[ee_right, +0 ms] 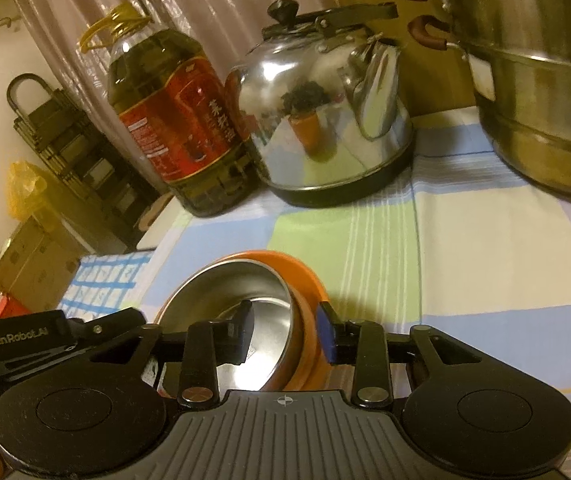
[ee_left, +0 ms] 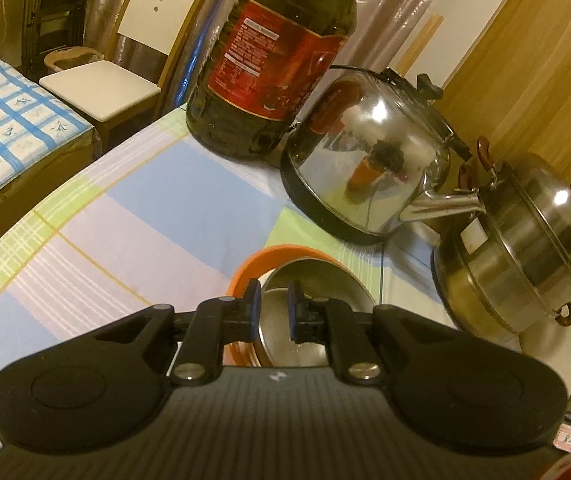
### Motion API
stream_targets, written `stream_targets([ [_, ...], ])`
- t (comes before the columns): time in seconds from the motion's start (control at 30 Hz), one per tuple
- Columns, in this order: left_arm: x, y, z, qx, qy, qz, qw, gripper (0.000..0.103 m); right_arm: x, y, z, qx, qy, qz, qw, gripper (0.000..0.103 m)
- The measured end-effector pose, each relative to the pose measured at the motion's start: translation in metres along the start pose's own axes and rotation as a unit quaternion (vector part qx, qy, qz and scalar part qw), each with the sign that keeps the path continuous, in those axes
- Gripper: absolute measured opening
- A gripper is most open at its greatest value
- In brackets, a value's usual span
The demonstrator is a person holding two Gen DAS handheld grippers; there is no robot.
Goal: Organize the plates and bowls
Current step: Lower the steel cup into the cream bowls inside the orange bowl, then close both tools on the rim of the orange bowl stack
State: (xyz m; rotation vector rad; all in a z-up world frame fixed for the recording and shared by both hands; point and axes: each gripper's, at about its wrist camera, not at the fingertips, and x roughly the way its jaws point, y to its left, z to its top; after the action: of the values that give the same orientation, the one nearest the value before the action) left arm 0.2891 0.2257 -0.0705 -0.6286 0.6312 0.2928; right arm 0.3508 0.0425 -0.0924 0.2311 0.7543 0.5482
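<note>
A steel bowl [ee_left: 317,320] [ee_right: 225,288] sits nested in an orange dish [ee_left: 281,251] [ee_right: 305,276] on the checked tablecloth [ee_left: 125,220]. My left gripper [ee_left: 274,304] is clamped on the steel bowl's near rim, with one blue pad on either side of the thin wall. My right gripper [ee_right: 285,320] straddles the other side of the stack. One of its fingers is inside the steel bowl and the other is outside the orange wall. Its pads stand a little off both walls, so this gripper is open.
Behind the bowls stand a shiny kettle [ee_left: 365,160] [ee_right: 317,120], a big oil bottle [ee_left: 277,60] [ee_right: 173,120] and a stacked steel steamer pot [ee_left: 525,248] [ee_right: 545,100]. A white chair [ee_left: 101,88] stands past the table's left edge. The left tool's black housing [ee_right: 25,340] lies close beside my right gripper.
</note>
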Motion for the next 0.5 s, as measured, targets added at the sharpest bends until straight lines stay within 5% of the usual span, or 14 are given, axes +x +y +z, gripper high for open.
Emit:
stream_targets([
  [0.3, 0.0019, -0.0001, -0.0012, 0.010, 0.004, 0.002, 0.9999, 0.010, -0.0024, -0.0079, 0.0045, 0.011, -0.005, -0.009, 1.000, 0.035],
  [0.5, 0.0069, -0.0057, -0.0024, 0.054, 0.007, 0.038, 0.9978, 0.020, 0.0032, -0.0065, 0.0013, -0.006, 0.017, -0.031, 0.999, 0.036],
])
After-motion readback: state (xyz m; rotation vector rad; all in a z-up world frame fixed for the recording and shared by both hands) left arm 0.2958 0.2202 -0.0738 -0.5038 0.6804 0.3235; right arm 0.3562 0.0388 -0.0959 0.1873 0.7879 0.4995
